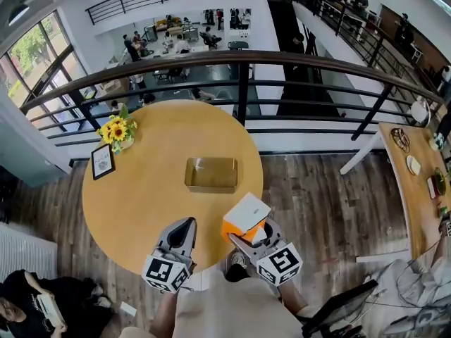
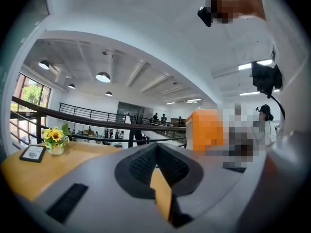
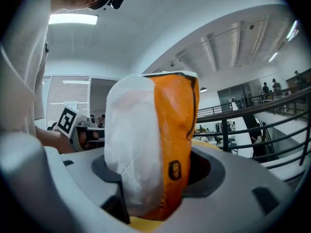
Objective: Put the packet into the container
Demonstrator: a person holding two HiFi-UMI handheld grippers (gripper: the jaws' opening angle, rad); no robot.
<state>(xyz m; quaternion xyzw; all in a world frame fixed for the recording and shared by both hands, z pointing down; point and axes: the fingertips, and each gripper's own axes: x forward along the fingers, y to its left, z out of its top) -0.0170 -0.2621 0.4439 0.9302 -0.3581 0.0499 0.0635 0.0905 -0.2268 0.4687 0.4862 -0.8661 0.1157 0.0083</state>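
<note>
Two tools sit at the near rim of a round wooden bench (image 1: pixel 141 203), seen from above by the head camera. Far out at 10 o'clock on the bench top stands a small vase of sunflowers (image 1: pixel 117 131), and just beside it, nearer 9 o'clock, a black-framed card (image 1: pixel 103 161) is propped up. At 6 o'clock the left tool (image 1: pixel 187 224) points in over the bench edge. Its own view shows the ribbed pads pressed together at the tips with nothing between them, and bare bench top visible through the gap lower down. A little right of the bench centre, toward 2 o'clock, lies the container (image 1: pixel 211 174), a shallow rectangular amber tray flat on the wood. The packet (image 1: pixel 246 213) is not in it. It is held over the bench rim at about 4 o'clock, with the container at its 11 o'clock and clearly apart from it. The packet has a white face and an orange side with a small dark logo. The right tool (image 1: pixel 254 234) pinches it near its lower end, so in the right gripper view it stands upright out of the jaws and fills the middle of the picture. Behind the bench, from 9 o'clock round to 3 o'clock, runs a dark curved railing (image 1: pixel 239 58) above a lower floor. At the far right a long bench (image 1: pixel 412 189) carries a few small dishes.
</note>
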